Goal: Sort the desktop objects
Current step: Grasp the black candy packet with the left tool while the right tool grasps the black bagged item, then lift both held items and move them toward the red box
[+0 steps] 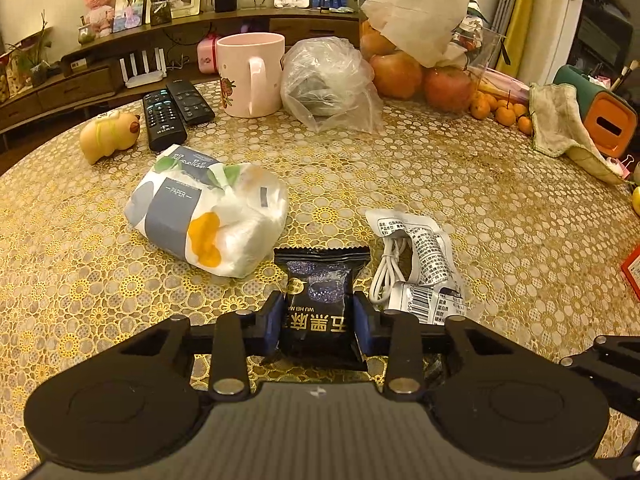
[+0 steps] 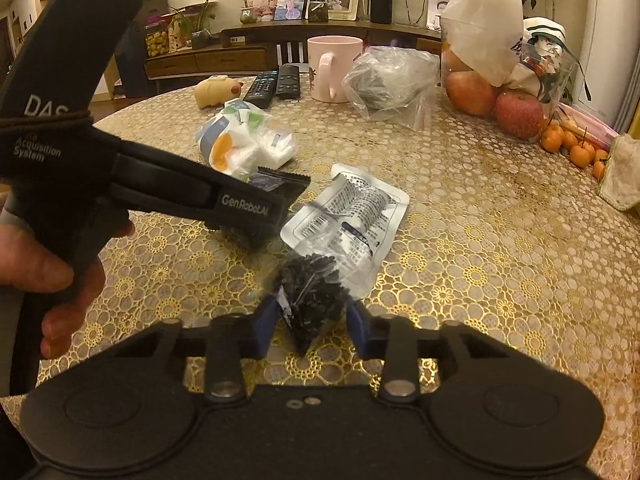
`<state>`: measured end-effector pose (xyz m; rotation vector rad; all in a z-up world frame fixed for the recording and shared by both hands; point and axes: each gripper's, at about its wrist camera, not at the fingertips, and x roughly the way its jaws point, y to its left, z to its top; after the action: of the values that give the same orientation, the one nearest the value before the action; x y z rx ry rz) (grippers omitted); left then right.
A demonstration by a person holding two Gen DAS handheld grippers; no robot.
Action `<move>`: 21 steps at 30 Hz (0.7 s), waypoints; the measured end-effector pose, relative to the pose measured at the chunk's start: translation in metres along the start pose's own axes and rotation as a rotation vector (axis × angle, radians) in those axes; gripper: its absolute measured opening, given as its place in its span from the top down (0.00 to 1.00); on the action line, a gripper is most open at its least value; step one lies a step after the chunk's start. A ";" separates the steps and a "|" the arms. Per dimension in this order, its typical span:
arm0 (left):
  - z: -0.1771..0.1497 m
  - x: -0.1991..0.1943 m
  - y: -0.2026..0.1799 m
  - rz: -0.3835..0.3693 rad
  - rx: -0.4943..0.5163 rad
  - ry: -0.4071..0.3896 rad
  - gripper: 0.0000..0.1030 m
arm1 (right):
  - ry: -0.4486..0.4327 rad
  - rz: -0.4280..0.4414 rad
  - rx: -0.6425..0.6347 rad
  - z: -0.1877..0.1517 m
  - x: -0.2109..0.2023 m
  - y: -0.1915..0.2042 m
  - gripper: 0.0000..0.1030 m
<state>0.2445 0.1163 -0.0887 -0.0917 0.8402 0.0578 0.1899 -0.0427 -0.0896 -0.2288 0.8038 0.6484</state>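
Note:
My left gripper point(image 1: 318, 316) is shut on a black snack packet point(image 1: 320, 280) with gold lettering, low over the gold lace tablecloth point(image 1: 440, 184). It also shows in the right wrist view point(image 2: 264, 216), with the packet's serrated edge point(image 2: 284, 178) sticking out. My right gripper point(image 2: 312, 320) is shut on a small clear bag of black bits point(image 2: 312, 296). A clear pouch with a white cable point(image 1: 416, 264) lies right of the black packet, also in the right wrist view point(image 2: 352, 216). A tissue pack point(image 1: 208, 216) lies to the left.
At the back stand a pink mug point(image 1: 250, 74), two remotes point(image 1: 174, 114), a yellow toy point(image 1: 110, 134), a crumpled clear bag point(image 1: 332, 84), apples in a bag point(image 1: 420, 76), small oranges point(image 1: 504, 114), a cloth point(image 1: 560, 128) and an orange-green box point(image 1: 604, 120).

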 end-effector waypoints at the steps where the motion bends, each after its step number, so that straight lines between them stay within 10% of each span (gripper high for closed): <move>1: 0.000 -0.001 0.001 -0.002 -0.005 0.002 0.66 | -0.001 -0.001 0.004 0.000 -0.001 -0.001 0.70; 21: -0.010 -0.055 -0.023 -0.037 -0.014 -0.012 0.68 | -0.054 -0.005 0.079 -0.007 -0.052 -0.024 0.83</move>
<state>0.2020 0.0918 -0.0530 -0.1205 0.8261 0.0292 0.1732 -0.0880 -0.0575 -0.1404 0.7751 0.6145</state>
